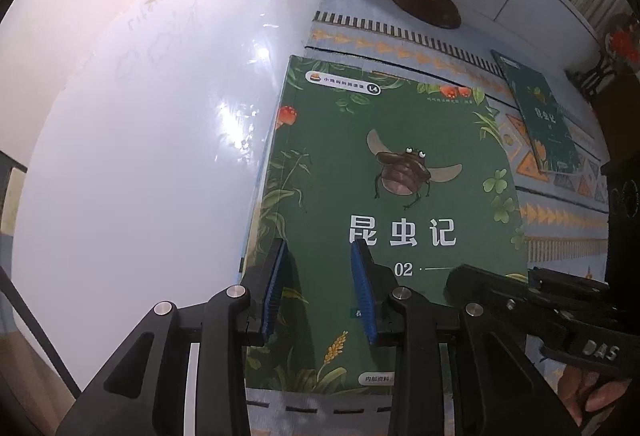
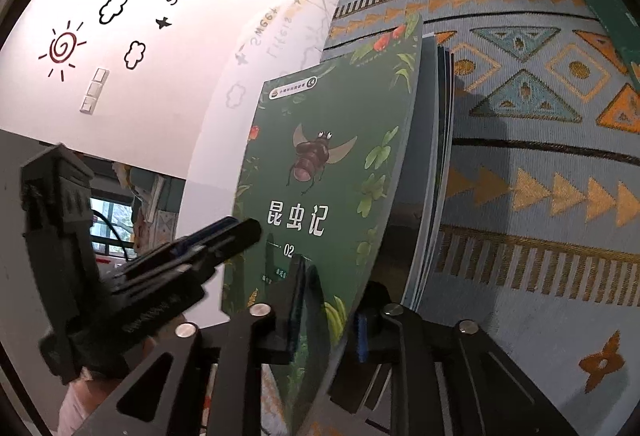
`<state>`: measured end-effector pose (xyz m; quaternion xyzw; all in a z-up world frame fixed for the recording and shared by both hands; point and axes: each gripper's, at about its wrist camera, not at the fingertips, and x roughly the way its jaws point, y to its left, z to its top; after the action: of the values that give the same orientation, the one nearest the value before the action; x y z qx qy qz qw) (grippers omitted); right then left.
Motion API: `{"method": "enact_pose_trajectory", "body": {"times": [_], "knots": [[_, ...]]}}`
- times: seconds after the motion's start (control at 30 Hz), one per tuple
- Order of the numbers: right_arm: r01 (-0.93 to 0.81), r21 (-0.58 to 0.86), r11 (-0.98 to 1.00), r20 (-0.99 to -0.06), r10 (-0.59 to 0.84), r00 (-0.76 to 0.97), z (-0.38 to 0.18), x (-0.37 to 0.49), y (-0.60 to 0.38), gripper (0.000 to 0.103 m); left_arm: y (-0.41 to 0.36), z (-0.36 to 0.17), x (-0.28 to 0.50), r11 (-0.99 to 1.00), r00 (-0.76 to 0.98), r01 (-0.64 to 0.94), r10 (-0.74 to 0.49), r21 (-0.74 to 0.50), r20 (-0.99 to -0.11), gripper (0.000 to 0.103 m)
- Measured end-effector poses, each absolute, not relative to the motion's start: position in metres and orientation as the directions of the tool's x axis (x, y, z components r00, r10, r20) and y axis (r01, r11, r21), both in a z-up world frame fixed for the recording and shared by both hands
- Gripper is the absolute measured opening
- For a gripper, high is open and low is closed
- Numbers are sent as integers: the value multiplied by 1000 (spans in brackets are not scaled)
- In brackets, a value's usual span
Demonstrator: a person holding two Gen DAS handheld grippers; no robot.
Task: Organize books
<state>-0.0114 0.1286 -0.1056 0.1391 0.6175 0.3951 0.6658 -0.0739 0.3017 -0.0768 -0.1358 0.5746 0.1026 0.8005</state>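
Your right hand-held gripper [image 2: 326, 312] straddles the green book's [image 2: 320, 171] lifted cover unclamped, while your left hand-held gripper [image 1: 320, 292] hovers spread above it.

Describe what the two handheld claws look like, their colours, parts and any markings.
Both are matte black linkage frames with round silver pivot pins. The left claw has ribbed blue pads on its fingers. The right claw shows a blue pad too. Its body, seen from the left wrist, carries raised lettering reading DAS.
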Motion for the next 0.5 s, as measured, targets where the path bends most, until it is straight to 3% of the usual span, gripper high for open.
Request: {"method": "enact_pose_trajectory", "body": {"times": [0.1,0.43,0.5], "knots": [[-351,670,654,-718,691,-82,-101,-13,124,38,304,-77,-74,937,322,-328,-6,-118,-947,30],[-266,699,664,-693,720,-24,-84,6,52,40,304,-77,-78,929,341,-348,-4,-130,-940,30],[-241,714,657,-679,734,-8,-79,14,34,41,304,-76,-79,921,336,-368,1,-130,-942,35]]}}
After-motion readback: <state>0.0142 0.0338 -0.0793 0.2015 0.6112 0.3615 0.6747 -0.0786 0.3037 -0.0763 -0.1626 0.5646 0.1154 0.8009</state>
